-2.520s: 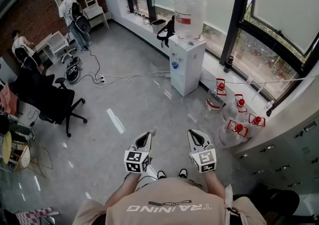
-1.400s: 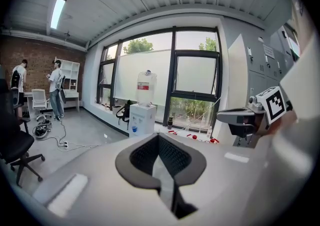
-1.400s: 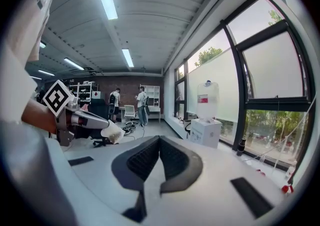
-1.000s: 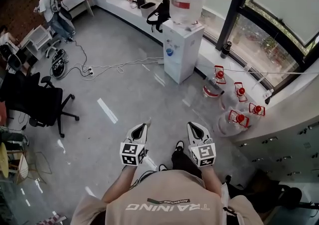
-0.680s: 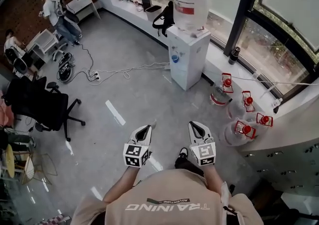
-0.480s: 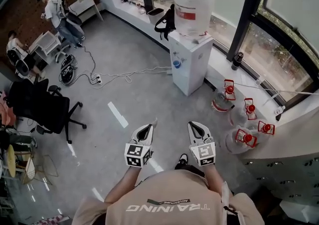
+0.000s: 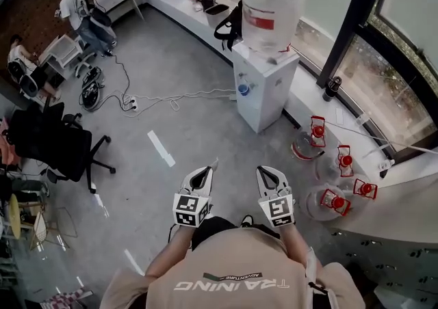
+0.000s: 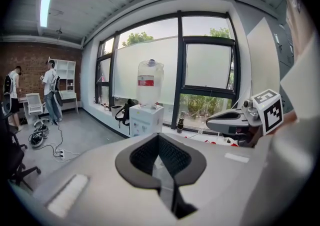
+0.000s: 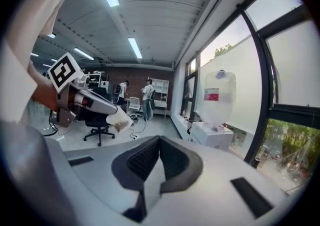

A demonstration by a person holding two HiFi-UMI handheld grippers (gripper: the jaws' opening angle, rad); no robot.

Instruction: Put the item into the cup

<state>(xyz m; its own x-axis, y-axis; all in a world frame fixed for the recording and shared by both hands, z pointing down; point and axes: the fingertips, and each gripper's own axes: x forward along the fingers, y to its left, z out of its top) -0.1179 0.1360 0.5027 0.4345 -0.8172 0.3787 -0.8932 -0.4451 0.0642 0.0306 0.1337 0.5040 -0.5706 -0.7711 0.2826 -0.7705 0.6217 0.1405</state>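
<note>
Two grippers side by side above the grey floor [image 7: 178,82], just beyond the person's chest, noses toward the far water dispenser [image 7: 263,92] by the window. To the left, the left gripper [image 7: 205,172] clenched on a small pale packet [image 7: 213,163], pinched at the very tips and poking out past them. Best seen from the right gripper view: a whitish packet [image 9: 121,120] with a brownish patch. Hardly told apart from the pale wedge between the dark pads [image 8: 145,156] in the left gripper view. To the right, the right gripper [image 7: 264,172] pressed shut, nothing between its pads. Clear jugs with red caps [image 7: 327,199] at far right, partly overlapping; black office chair [image 7: 58,143] and cables [image 7: 157,104] to the left; people [image 7: 72,3] far left, small and indistinct.
</note>
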